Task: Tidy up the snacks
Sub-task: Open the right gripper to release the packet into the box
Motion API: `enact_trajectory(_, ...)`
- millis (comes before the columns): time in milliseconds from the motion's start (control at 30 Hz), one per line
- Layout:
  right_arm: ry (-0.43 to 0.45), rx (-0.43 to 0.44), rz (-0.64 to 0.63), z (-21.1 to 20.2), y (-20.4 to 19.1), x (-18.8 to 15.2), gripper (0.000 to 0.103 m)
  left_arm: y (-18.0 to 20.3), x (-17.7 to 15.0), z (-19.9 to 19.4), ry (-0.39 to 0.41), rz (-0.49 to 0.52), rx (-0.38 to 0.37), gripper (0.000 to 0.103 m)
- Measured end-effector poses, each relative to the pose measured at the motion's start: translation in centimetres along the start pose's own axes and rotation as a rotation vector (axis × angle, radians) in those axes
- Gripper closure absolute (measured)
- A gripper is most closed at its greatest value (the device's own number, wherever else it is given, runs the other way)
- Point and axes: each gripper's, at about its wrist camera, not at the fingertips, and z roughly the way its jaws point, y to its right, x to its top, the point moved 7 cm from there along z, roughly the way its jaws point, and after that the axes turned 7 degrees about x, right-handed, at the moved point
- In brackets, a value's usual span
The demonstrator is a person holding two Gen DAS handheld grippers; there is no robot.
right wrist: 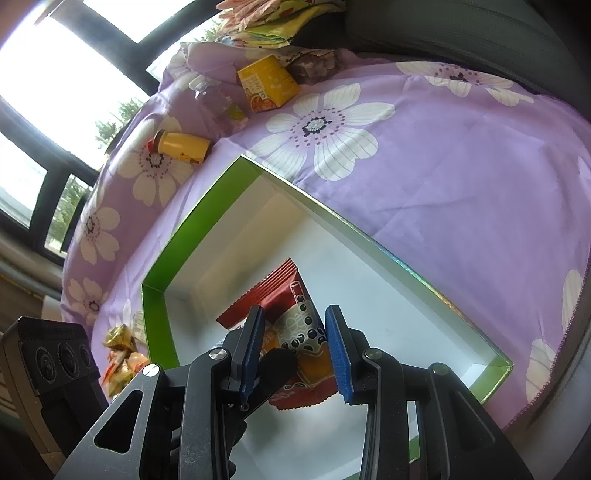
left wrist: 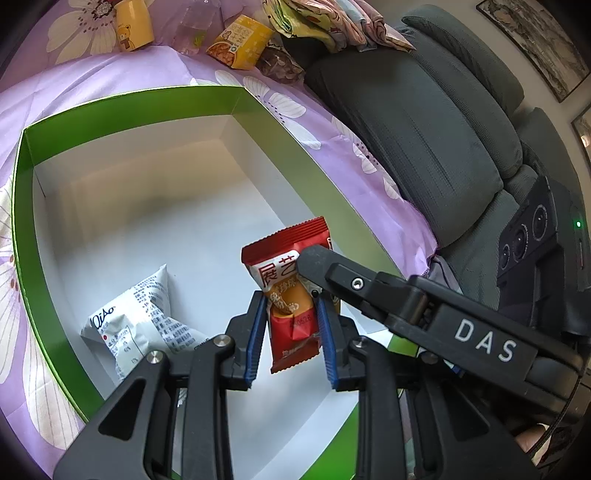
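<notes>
Two grippers on one red packet, both narrow and clamped. Left gripper: pinches the packet's lower half between blue pads, top seam upward. Right gripper: closes on the same packet from its own side, one black fingertip pressed to the upper face in the left wrist view. Looks like a hand-over or a joint lowering; cannot tell which.

Just beyond the fingers: hangs over the white floor of the green box, apparently clear of it, close to the near right wall. Beside the left fingers, lower and to the left: one white packet already lying inside. Otherwise bare floor in what shows of the box.

Further out, on the purple floral cloth past the far rim: yellow carton, yellow bottle, clear bottle, dark bag. Outside the box's left corner in the right wrist view: a small heap of wrapped sweets.

Judged early: one item boxed, one about to be set down, at least five waiting outside.
</notes>
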Motion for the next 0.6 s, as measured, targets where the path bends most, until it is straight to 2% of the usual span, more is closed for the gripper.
enact_trajectory(167, 0.002, -0.034, -0.011, 0.1, 0.0, 0.0, 0.066, 0.0, -0.1, 0.2, -0.013, 0.009, 0.012, 0.077)
enact_trajectory(367, 0.002, 0.003, 0.002, -0.2, -0.1, -0.1, 0.066, 0.1, -0.2, -0.5, -0.001, 0.004, -0.006, 0.077)
enact_trajectory(533, 0.032, 0.004, -0.007, -0.7, -0.6, 0.0, 0.066, -0.8, -0.2, -3.3, 0.062, -0.017, 0.001, 0.075)
enact_trajectory(600, 0.056, 0.006, -0.020, -1.2, -1.1, 0.1, 0.060, -1.4, -0.3, -4.8, 0.095, -0.024, 0.002, 0.075)
